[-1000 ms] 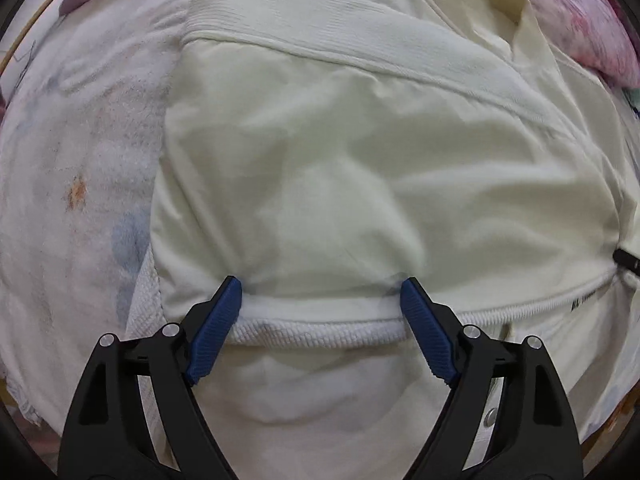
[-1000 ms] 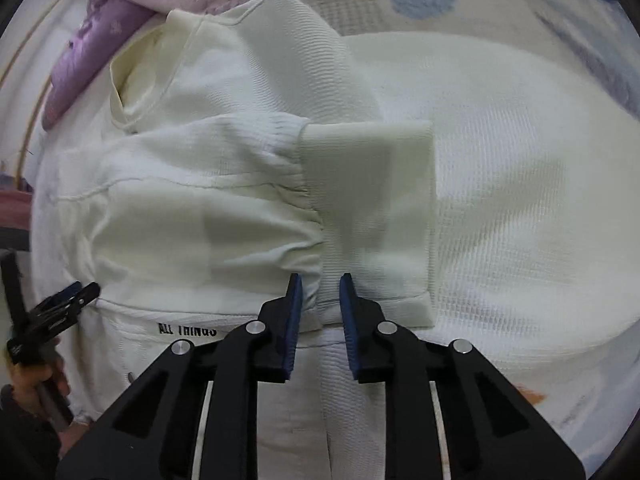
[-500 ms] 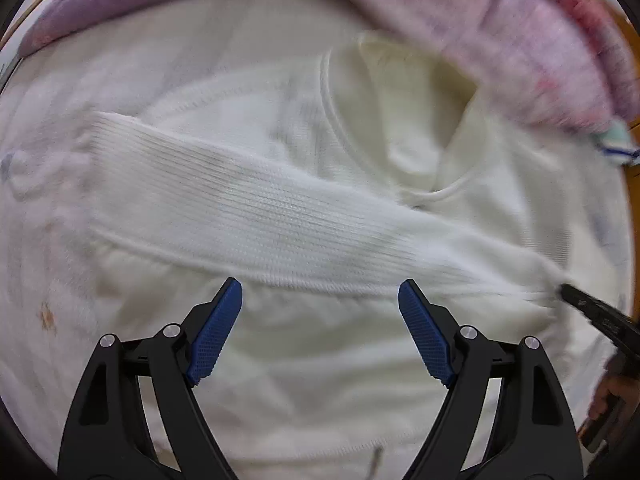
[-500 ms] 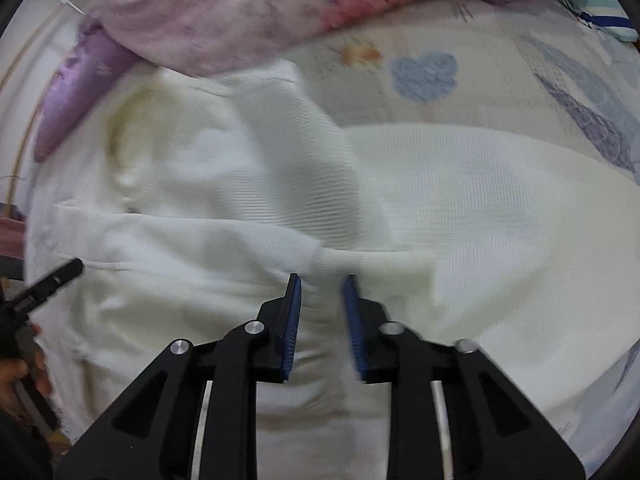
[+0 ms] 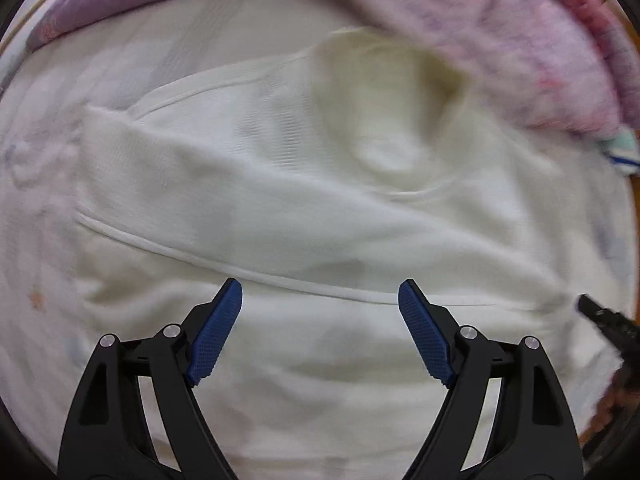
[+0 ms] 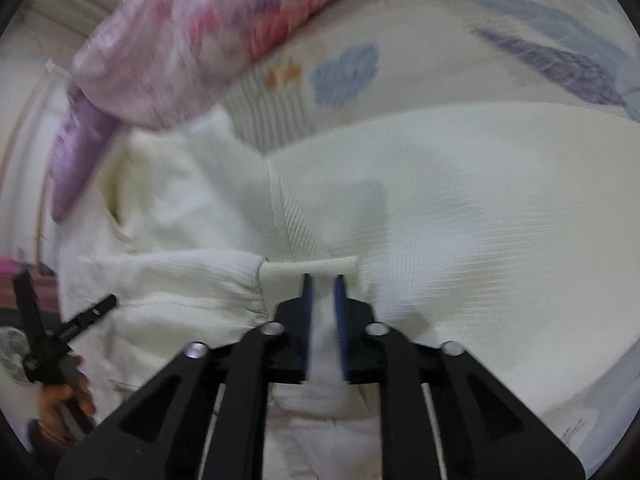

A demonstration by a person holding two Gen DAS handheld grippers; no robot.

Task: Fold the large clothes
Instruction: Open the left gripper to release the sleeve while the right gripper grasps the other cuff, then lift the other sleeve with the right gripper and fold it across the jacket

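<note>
Sweater [image 5: 304,216] lies spread on the printed bedsheet [image 6: 500,60], your left gripper [image 5: 320,300] gapes empty above it, your right gripper [image 6: 323,284], jaws just widening, pinches the cuff [image 6: 310,269] at 6 o'clock.

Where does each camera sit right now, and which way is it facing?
Left wrist: on the left tongs, facing steeply down on the cream sweater; its open jaws show.
Right wrist: on the right tongs, facing down at the sleeve cuff between its blue pads; a hand shows.
Shared: sweater, pink blanket.
</note>
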